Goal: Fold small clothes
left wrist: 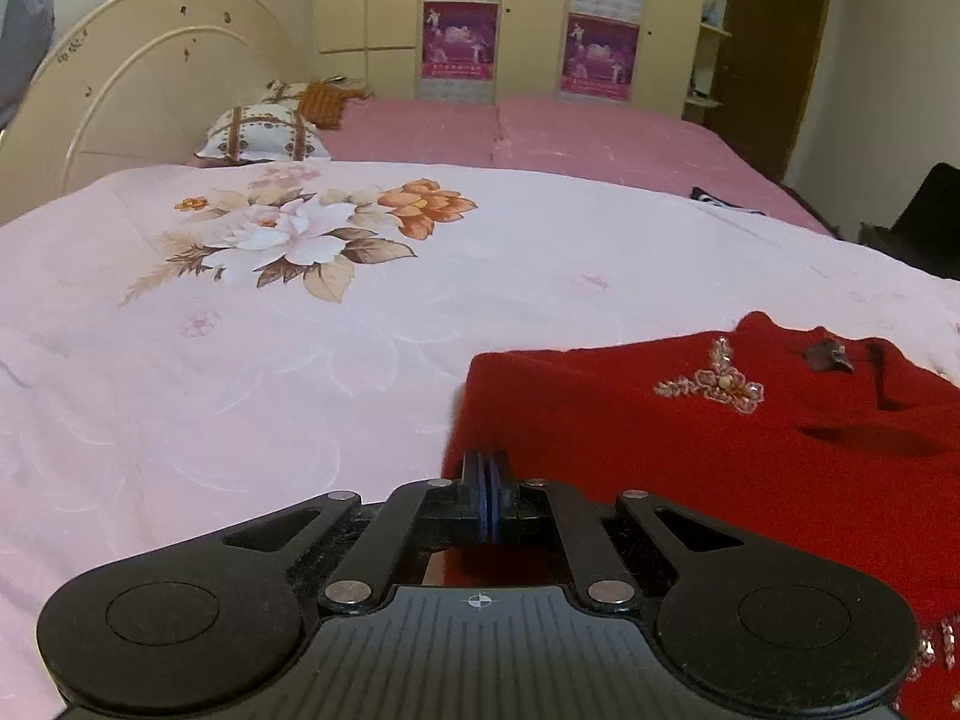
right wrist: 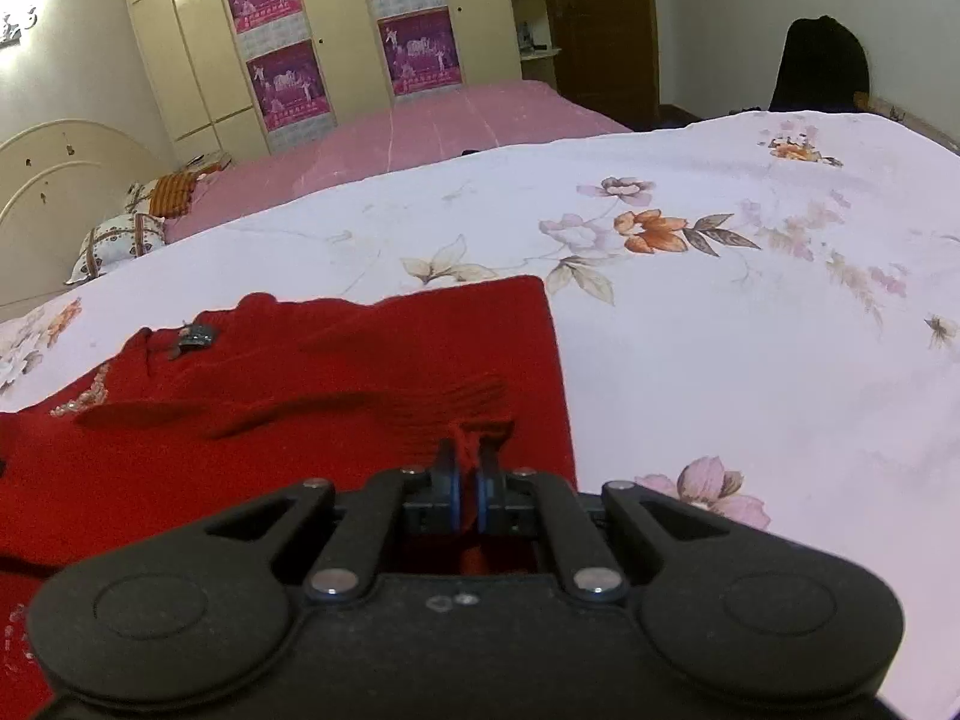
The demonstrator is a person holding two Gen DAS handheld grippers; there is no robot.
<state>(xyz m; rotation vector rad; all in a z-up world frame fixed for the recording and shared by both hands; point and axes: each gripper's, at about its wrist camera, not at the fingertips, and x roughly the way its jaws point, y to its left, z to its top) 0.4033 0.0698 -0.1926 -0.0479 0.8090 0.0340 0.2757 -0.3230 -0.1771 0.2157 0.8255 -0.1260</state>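
Observation:
A red knit garment (left wrist: 690,444) with beaded embroidery and a dark neck tag lies partly folded on the floral bedsheet (left wrist: 270,360). My left gripper (left wrist: 487,465) is shut at the garment's left edge; whether cloth is between the pads is not clear. In the right wrist view the same red garment (right wrist: 270,396) fills the lower left. My right gripper (right wrist: 469,462) is shut on a bunched bit of red knit near the garment's right edge, with yarn showing between the blue pads.
The floral bedsheet (right wrist: 750,330) spreads wide around the garment. A pink bed (left wrist: 540,132) with pillows (left wrist: 264,135) and a cream headboard (left wrist: 138,78) lies behind. Wardrobes (left wrist: 522,18) with posters line the far wall. A dark chair (right wrist: 822,66) stands at right.

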